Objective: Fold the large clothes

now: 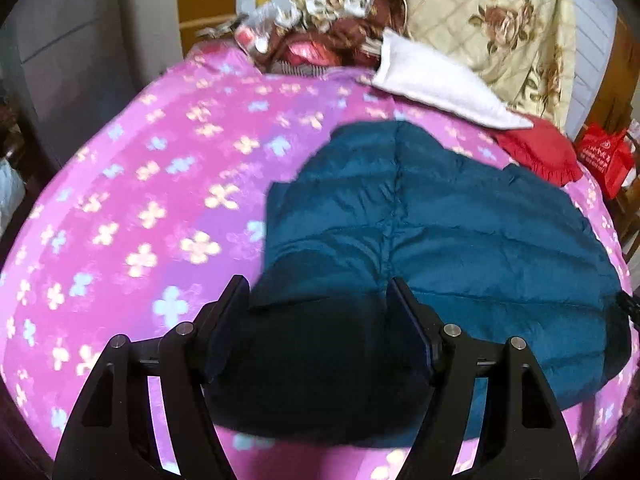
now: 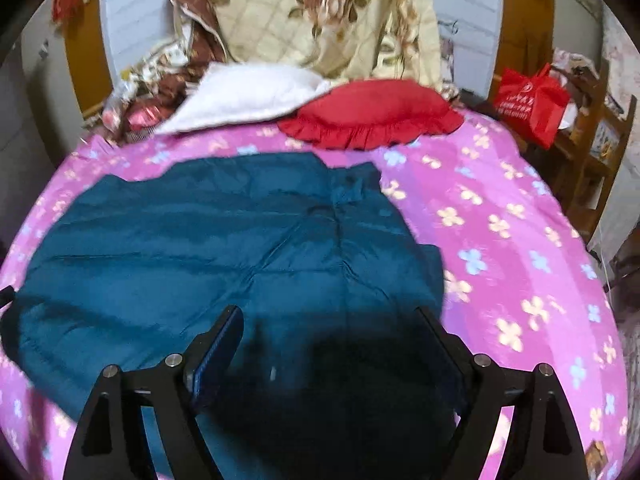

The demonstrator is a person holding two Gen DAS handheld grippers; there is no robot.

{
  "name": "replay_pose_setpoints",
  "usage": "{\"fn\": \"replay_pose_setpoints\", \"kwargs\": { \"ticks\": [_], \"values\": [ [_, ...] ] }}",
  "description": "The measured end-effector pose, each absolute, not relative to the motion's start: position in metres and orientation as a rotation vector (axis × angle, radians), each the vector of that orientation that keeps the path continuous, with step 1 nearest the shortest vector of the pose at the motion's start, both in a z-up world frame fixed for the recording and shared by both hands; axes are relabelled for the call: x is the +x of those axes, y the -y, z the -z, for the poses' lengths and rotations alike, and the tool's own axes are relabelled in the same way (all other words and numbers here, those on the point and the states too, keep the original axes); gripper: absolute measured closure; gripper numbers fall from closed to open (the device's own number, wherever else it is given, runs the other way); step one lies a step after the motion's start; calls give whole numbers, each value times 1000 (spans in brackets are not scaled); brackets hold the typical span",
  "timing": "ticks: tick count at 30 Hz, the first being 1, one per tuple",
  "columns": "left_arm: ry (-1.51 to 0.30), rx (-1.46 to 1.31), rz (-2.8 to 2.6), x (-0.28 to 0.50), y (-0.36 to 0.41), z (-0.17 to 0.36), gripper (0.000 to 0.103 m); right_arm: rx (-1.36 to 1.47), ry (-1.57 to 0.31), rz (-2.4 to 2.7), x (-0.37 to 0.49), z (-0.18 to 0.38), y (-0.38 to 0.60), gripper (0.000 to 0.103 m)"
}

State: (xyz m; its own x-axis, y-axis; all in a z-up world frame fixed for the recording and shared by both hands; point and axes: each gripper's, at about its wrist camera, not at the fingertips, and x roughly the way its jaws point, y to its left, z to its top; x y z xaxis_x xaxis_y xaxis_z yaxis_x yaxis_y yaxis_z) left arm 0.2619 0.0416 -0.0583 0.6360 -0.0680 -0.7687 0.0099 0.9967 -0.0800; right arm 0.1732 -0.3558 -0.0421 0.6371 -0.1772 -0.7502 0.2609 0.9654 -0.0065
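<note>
Both the left gripper [image 1: 318, 300] and right gripper [image 2: 330, 328] hang with jaws apart, empty, above the teal down jacket [image 2: 208, 240]. Ahead at twelve o'clock it lies flat on the pink bedspread [image 2: 500, 208]; pinch matching edges, fold evenly.

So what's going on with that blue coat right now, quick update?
Left tool open, right tool open, both over the coat, nothing gripped. Blue coat lies spread on the pink bedspread. Red cushion and white pillow lie beyond it, clear.
</note>
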Motion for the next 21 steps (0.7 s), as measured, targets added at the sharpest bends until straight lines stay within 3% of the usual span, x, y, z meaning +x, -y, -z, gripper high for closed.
{"fn": "replay_pose_setpoints", "kwargs": {
  "ticks": [3,9,14,21],
  "values": [
    [-889,-90,17,258,-55,63,32,136,-845,226,143,40,353,18],
    [-970,-117,-28,262,-69,101,31,126,-975,245,137,89,354,18],
    [-930,-82,-20,241,-66,81,31,171,-952,251,132,75,352,18],
    [-863,-125,-47,178,-84,59,31,247,-897,218,62,68,336,18]
  ]
}}
